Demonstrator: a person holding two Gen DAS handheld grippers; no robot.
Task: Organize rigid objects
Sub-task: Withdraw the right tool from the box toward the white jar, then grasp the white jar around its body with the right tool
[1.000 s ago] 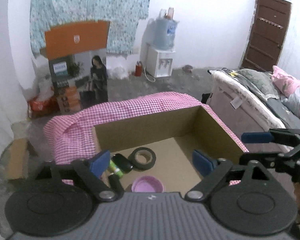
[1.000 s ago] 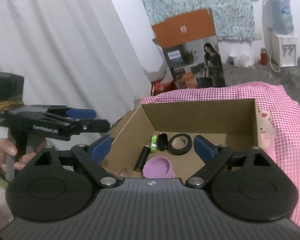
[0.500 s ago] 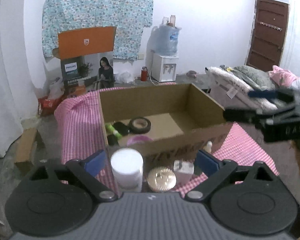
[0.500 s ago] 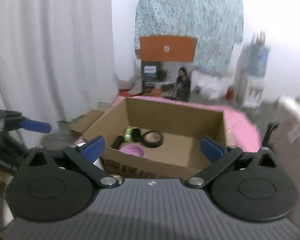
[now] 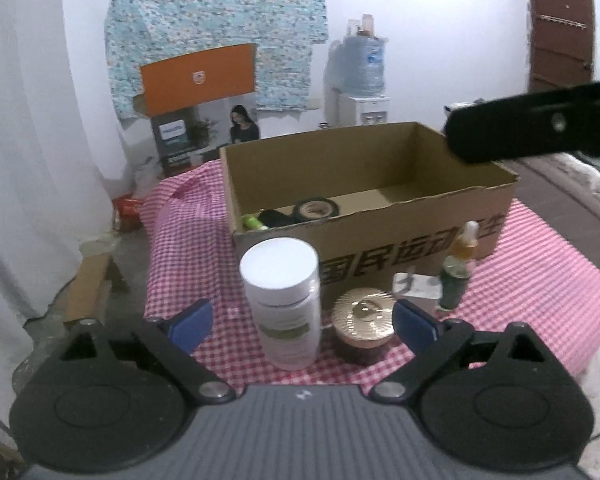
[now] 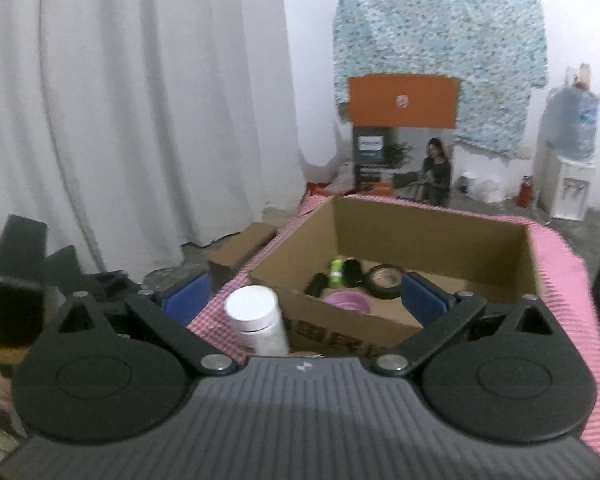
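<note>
Partway, by my estimate: box (image 5: 380,216) already holds tape (image 5: 315,209), purple lid (image 6: 347,303) and small dark items. Bottle (image 5: 284,300), gold jar (image 5: 363,328) and dropper (image 5: 458,270) remain on the cloth (image 5: 188,248) in front. Left gripper (image 5: 302,322) and right gripper (image 6: 306,298) both spread wide, empty.

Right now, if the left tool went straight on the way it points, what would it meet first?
Most likely the white-capped bottle, standing upright on the checked cloth between the open blue fingers of the left tool. The gold-lidded jar sits just right of it; depth is hard to judge.
</note>
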